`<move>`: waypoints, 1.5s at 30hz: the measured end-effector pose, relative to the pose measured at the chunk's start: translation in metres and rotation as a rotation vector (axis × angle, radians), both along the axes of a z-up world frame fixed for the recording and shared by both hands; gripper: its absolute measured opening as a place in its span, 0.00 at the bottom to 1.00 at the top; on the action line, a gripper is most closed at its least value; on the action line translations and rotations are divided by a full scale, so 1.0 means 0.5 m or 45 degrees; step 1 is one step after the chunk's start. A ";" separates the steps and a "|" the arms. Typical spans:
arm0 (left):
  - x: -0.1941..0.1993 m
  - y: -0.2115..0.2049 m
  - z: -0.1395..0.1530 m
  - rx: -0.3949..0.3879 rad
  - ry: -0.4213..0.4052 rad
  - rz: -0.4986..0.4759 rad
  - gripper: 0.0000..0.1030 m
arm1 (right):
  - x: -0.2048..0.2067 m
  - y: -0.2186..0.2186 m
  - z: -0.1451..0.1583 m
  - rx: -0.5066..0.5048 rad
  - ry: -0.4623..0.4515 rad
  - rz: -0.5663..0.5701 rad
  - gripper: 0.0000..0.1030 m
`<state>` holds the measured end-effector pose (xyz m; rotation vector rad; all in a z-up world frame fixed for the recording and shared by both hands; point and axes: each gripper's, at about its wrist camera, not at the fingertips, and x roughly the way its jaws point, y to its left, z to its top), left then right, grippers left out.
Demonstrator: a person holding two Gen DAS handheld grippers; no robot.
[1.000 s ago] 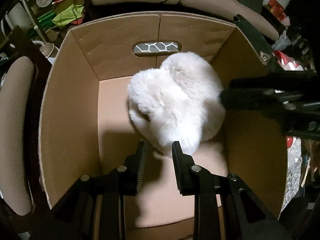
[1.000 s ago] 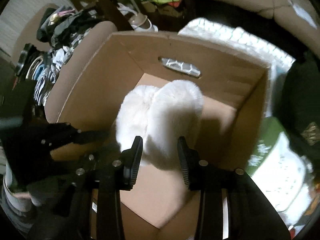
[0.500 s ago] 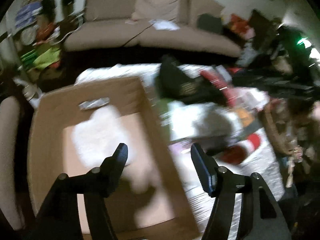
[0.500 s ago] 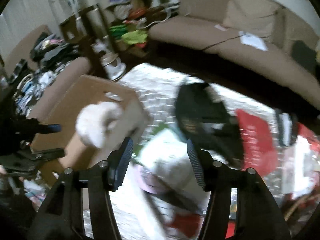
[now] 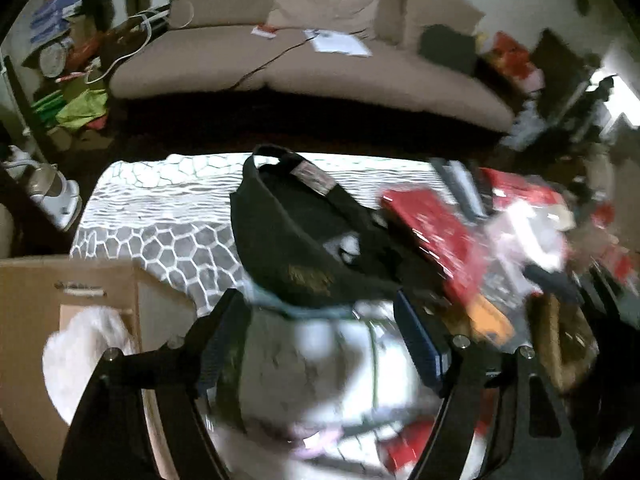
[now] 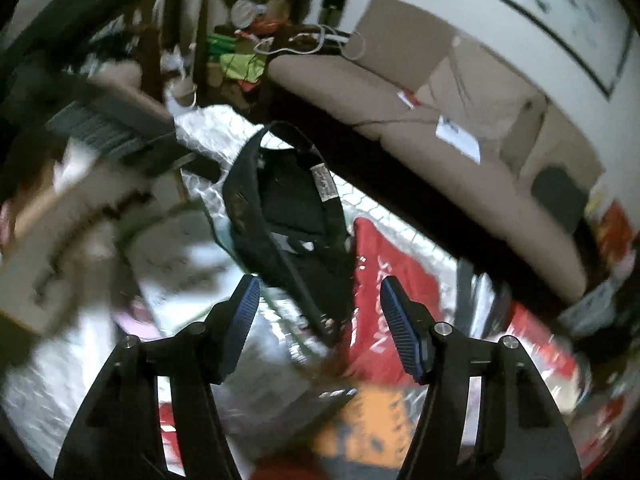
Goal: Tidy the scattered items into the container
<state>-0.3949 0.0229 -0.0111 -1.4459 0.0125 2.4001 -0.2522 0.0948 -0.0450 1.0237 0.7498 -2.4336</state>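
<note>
The cardboard box (image 5: 24, 280) sits at the lower left of the left wrist view with a white fluffy item (image 5: 80, 344) lying inside it. To its right a pile of scattered items covers the patterned cloth (image 5: 160, 216): a black cap (image 5: 296, 240), a red packet (image 5: 432, 224), and a blurred pale bag (image 5: 304, 360). My left gripper (image 5: 320, 320) hangs over the pale bag, jaws opening, nothing between them. My right gripper (image 6: 318, 302) hovers above the black cap (image 6: 288, 200) and red packet (image 6: 384, 276), jaws opening and empty. The left gripper's fingers (image 6: 120, 132) cross its upper left.
A beige sofa (image 5: 320, 72) with papers on it stands behind the cloth. Clutter and green bags (image 5: 80, 108) fill the far left. More red and orange items (image 6: 360, 420) lie blurred near the right gripper.
Both grippers let go of the white fluffy item, left it in the box, and swung right over the pile. Their jaws have widened.
</note>
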 end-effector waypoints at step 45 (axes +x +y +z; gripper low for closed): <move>0.250 -0.097 0.232 -0.079 -0.020 0.019 0.09 | 0.307 -0.108 0.156 -0.458 -0.018 0.283 0.07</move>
